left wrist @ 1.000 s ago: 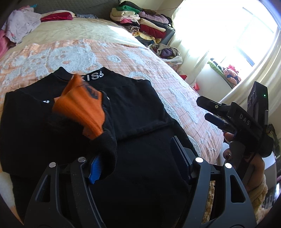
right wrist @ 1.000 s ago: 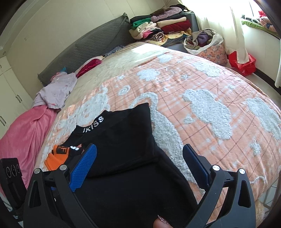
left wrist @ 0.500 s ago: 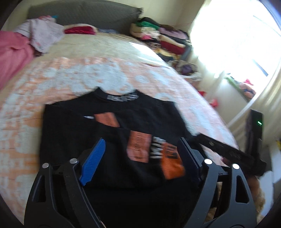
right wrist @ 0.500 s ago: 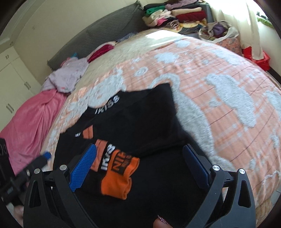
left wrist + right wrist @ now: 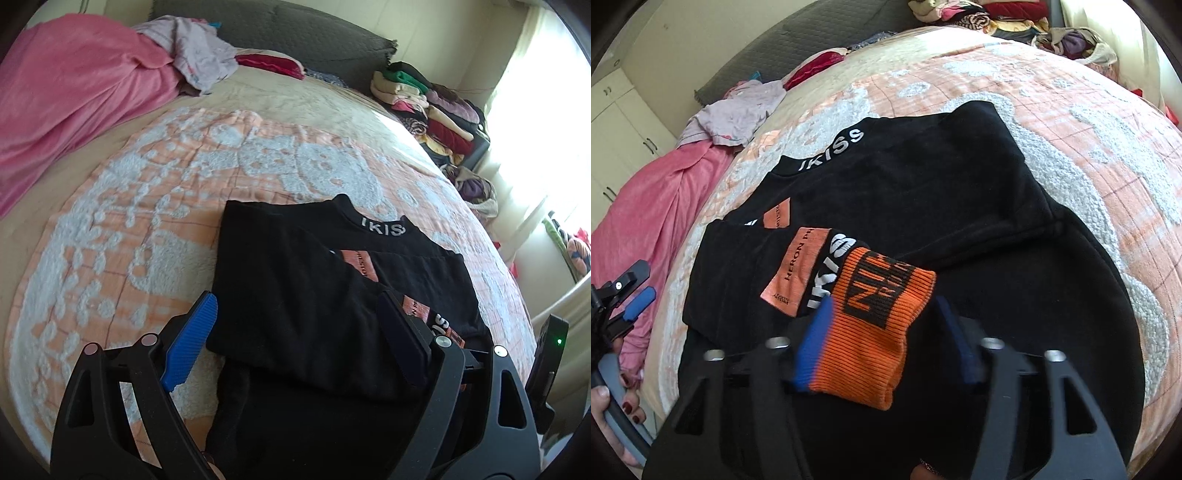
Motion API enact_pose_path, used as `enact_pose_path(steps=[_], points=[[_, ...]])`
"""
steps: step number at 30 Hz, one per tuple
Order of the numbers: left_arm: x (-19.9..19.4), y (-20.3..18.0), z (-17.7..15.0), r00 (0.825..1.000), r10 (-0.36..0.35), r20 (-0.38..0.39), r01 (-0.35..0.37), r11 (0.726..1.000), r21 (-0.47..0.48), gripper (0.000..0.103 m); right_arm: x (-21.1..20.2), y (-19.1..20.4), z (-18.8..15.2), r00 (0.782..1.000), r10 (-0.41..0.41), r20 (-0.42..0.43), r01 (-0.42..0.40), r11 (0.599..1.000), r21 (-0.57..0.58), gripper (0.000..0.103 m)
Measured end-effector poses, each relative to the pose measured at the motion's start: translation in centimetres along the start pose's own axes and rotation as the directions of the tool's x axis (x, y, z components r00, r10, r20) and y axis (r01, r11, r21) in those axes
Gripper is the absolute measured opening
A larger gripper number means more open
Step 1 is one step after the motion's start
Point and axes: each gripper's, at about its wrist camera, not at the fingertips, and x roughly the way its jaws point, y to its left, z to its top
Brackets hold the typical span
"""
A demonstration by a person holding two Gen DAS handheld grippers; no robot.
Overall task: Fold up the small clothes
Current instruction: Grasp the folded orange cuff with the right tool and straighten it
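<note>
Left wrist view: the left gripper has its fingers spread wide with nothing between them; the blue pad sits at the left and the dark pad at the right. The black sweatshirt lies flat on the bed, spanning the gap between the two fingers and running on ahead of them. Its collar lettering is ahead and slightly right of the fingers. A sleeve is folded across the body, and orange patches show just ahead of the right finger. Part of the right gripper appears far right, with a green light. A pink blanket lies far ahead to the left, and stacked clothes far ahead to the right.

Right wrist view: the right gripper has its fingers apart, one on each side of the orange ribbed cuff of the folded sleeve; whether they press it, I cannot tell, as the fingers are blurred. The sweatshirt body extends ahead and to the right of the fingers, with an orange label ahead left. The left gripper is at the far left edge, held by a hand with red nails.
</note>
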Motion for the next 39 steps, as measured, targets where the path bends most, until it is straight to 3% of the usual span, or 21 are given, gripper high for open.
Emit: enact_pose_path(steps=[4,9,15,19,25,39], points=[[-0.2,0.6,-0.1,1.000,0.013,0.004,-0.013,1.000,-0.020,0.081,-0.8,0.8,0.1,1.000,0.003,0.030,-0.001,0.998,-0.059,0.018],[-0.2,0.7,-0.1,1.000,0.014,0.005,-0.014,1.000,-0.022,0.081,-2.4,2.0,1.6,0.996,0.021,0.090,-0.009,0.992,-0.130,0.010],[-0.6,1.1,0.0,1.000,0.016,0.010,-0.015,0.999,-0.038,0.081,-4.8,4.6,5.8,0.979,0.069,0.193,-0.018,0.968,-0.252,0.009],[-0.7,1.2,0.2,1.000,0.017,0.017,-0.016,0.999,-0.047,0.081,-5.4,5.0,8.0,0.963,0.038,0.268,0.052,0.946,-0.321,0.009],[-0.6,1.2,0.2,1.000,0.017,0.011,-0.017,0.999,-0.044,0.081,-3.4,2.9,8.6,0.965,-0.042,0.257,0.124,0.942,-0.313,0.009],[2.0,-0.5,0.5,0.999,0.016,-0.030,-0.016,1.000,0.004,0.081,-1.1,-0.2,7.3,0.968,-0.138,0.211,0.186,0.956,-0.227,0.009]])
